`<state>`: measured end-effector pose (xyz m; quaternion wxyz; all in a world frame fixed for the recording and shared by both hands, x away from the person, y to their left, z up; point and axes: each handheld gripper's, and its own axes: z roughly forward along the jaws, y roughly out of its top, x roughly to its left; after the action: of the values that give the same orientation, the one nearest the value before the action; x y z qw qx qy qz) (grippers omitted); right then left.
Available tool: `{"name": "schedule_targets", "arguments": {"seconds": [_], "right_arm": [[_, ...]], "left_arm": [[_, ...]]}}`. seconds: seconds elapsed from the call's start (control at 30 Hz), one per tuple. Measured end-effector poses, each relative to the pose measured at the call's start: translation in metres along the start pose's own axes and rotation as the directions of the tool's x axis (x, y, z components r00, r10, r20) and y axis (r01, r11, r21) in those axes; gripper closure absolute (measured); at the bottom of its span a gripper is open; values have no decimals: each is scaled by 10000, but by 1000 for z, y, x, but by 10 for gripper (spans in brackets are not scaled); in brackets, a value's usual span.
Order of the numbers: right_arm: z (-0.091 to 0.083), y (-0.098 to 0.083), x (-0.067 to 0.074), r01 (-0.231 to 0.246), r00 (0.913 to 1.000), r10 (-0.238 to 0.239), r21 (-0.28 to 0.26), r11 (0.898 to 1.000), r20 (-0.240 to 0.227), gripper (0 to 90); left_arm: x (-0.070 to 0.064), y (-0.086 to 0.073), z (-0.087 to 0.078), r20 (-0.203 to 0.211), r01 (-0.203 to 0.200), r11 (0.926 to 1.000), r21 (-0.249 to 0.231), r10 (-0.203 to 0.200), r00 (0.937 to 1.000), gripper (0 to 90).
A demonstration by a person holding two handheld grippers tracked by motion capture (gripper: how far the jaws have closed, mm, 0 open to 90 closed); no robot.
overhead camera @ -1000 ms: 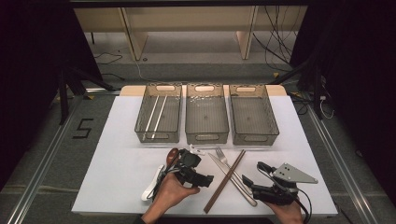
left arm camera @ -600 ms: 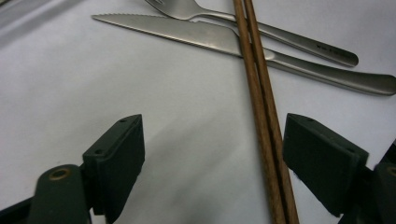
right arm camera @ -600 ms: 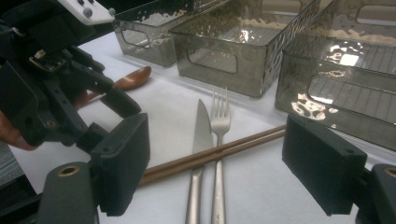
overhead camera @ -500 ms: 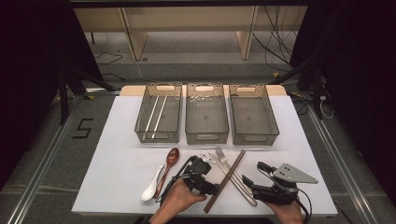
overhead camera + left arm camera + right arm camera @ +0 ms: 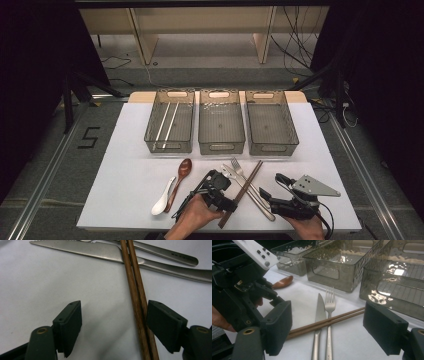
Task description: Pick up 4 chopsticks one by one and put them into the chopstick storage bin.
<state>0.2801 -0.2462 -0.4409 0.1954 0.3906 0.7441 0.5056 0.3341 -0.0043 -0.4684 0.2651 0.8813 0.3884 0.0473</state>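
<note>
- Right now, the brown chopsticks point(image 5: 136, 302) are seen between the jaws of the left gripper point(image 5: 222, 192), close to the right-hand jaw in the left gripper view and not yet squeezed.
- These jaws are held wide apart and have just been closing a little, with the chopsticks between them.
- The chopsticks are laid side by side, with their long way running up from the jaws toward the bins, so they are crossed by the jaws.
- The left gripper is the nearer one to the chopsticks; the right gripper point(image 5: 280, 197) is kept just beside them, with its jaws apart and nothing held.
- A little farther off, the knife point(image 5: 100, 250) and the fork point(image 5: 329, 305) are crossed by the chopsticks, which lie on top.
- Farthest away, three bins are lined up, and the left bin point(image 5: 170, 145) is seen with two pale sticks in it already, so it is judged to be the likely place for the chopsticks.
</note>
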Motion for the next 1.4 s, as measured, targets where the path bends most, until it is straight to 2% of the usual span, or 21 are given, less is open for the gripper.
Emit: {"name": "schedule_targets", "arguments": {"seconds": [0.33,0.67,0.8,0.97,1.13,1.23,1.4], "right_arm": [[0,0,0,19,10000,-19,-4,10000,-2,242],[0,0,0,20,10000,-20,14,10000,8,242],[1,0,0,28,10000,-28,25,10000,7,241],[1,0,1,35,10000,-35,29,10000,5,242],[1,0,0,23,10000,-23,30,10000,11,242],[1,0,0,15,10000,-15,39,10000,13,242],[1,0,0,-9,10000,9,21,10000,15,242]], "left_arm": [[0,0,3,-186,-128,9999,104,130,9997,352],[5,0,1,-413,-315,9995,15,315,9987,550],[5,0,1,-596,-519,9986,51,521,9969,613],[6,1,1,-564,-669,9977,118,675,9961,699],[11,2,1,-433,-564,9983,175,571,9974,778],[15,2,0,-265,-397,9991,140,401,9988,790],[19,2,-1,-210,-225,9996,159,228,9995,805]]}}
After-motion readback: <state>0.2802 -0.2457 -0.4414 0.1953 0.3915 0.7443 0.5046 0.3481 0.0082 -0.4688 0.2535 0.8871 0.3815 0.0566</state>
